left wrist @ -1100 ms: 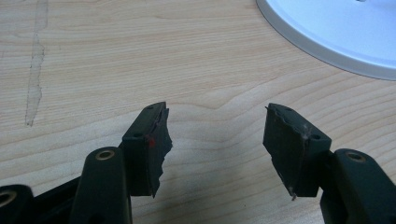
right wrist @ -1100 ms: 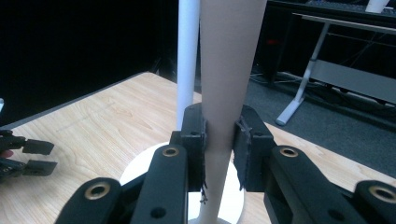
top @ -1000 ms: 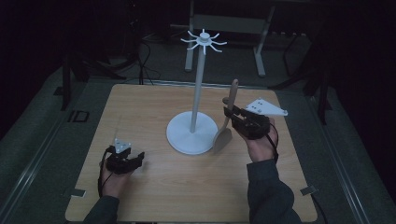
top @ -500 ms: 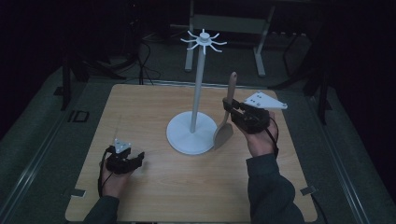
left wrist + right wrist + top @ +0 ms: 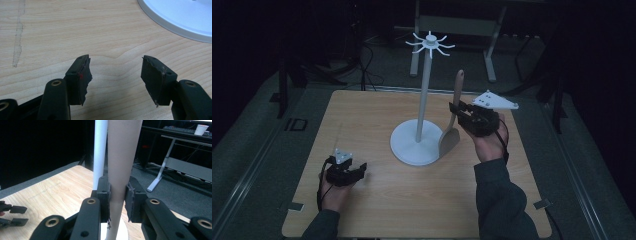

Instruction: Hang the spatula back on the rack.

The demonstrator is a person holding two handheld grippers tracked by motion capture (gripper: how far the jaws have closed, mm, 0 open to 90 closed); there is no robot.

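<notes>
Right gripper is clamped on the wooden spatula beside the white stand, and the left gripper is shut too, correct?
Not quite. The left gripper is open, jaws apart over bare table, as the left gripper view shows. The right gripper does clamp the spatula beside the stand.

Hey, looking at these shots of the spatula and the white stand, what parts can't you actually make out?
- Wooden spatula: in the right gripper view the frame's top and bottom edges cut off its handle end and blade.
- Any hanging hole in the handle tip: too small and dim in the high view.
- White stand: its hooks lie above the right gripper view's frame; the left gripper view catches only its base rim.
- Right gripper: its fingertips are hidden behind the spatula in the high view.
</notes>
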